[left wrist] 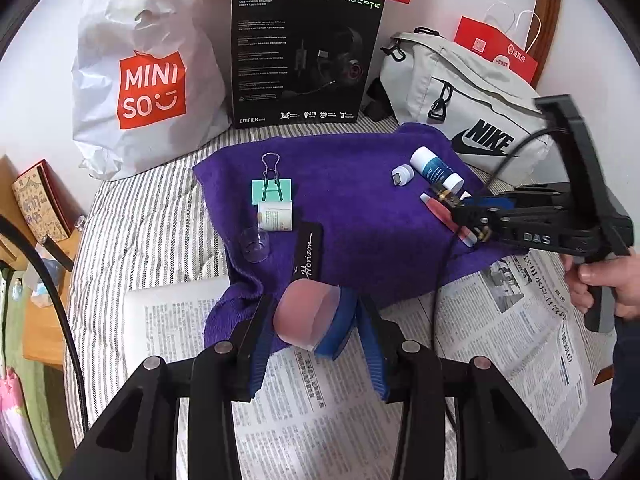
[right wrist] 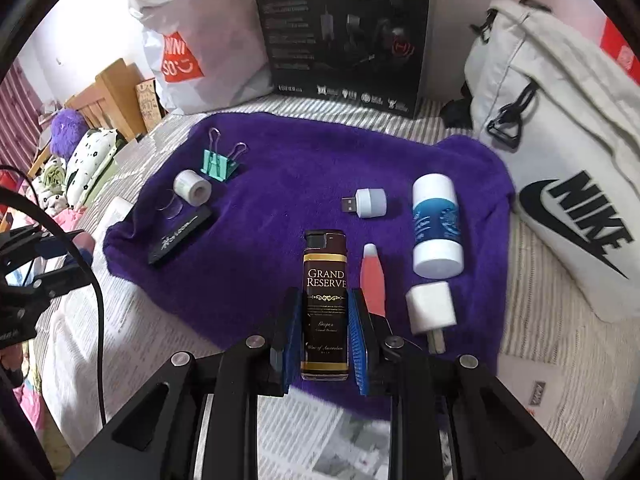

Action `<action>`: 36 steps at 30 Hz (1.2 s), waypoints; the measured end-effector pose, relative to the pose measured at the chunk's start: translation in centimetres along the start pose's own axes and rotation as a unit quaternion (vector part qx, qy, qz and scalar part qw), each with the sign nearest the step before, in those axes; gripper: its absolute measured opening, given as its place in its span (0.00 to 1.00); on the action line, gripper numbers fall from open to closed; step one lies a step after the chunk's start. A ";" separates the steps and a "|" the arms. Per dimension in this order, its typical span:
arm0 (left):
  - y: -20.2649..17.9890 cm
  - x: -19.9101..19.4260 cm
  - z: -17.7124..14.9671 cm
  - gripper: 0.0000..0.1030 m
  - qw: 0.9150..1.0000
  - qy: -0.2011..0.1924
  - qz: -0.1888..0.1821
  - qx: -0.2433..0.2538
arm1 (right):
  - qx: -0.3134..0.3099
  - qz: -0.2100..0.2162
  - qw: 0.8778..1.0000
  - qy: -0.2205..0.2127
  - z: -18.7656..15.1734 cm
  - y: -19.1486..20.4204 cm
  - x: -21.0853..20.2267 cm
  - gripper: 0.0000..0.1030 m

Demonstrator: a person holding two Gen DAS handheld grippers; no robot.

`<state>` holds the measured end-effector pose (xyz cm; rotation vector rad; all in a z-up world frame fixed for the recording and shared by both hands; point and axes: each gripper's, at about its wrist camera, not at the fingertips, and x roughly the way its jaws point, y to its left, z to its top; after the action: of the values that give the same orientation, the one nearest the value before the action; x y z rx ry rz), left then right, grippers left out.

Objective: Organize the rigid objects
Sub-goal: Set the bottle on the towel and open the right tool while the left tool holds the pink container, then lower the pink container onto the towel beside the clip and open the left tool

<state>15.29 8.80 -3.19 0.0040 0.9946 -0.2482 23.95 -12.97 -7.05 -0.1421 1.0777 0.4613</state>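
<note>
A purple towel (left wrist: 344,200) (right wrist: 304,160) holds small items. My left gripper (left wrist: 316,332) is shut on a pink translucent cup (left wrist: 308,316) over the towel's near edge. My right gripper (right wrist: 324,332) is shut on a dark "Grand Reserve" lighter (right wrist: 325,304) at the towel's near right; it also shows in the left wrist view (left wrist: 472,216). On the towel lie a green binder clip (left wrist: 272,190) (right wrist: 218,164), a white tape roll (left wrist: 275,216) (right wrist: 193,187), a black "Horizon" bar (left wrist: 307,254) (right wrist: 180,240), a clear cup (left wrist: 254,244), a USB light (right wrist: 366,203) (left wrist: 402,175), a blue-white tube (right wrist: 437,226) (left wrist: 436,170), a pink file (right wrist: 373,280) and a white plug (right wrist: 431,309).
A Miniso bag (left wrist: 148,80), a black headset box (left wrist: 304,56) and a white Nike bag (left wrist: 472,100) stand behind the towel. Newspaper (left wrist: 304,392) covers the striped bedding in front. A wooden bedside shelf (left wrist: 40,216) is at the left.
</note>
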 end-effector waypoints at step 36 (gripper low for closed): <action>-0.1 4.7 2.9 0.38 1.000 0.020 -0.007 0.019 | -0.020 0.000 0.999 0.027 -0.8 -0.5 2.0 0.37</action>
<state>20.06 7.37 -5.47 0.0360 1.0291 -0.2808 24.25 -13.12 -9.26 -0.1920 1.1216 0.4814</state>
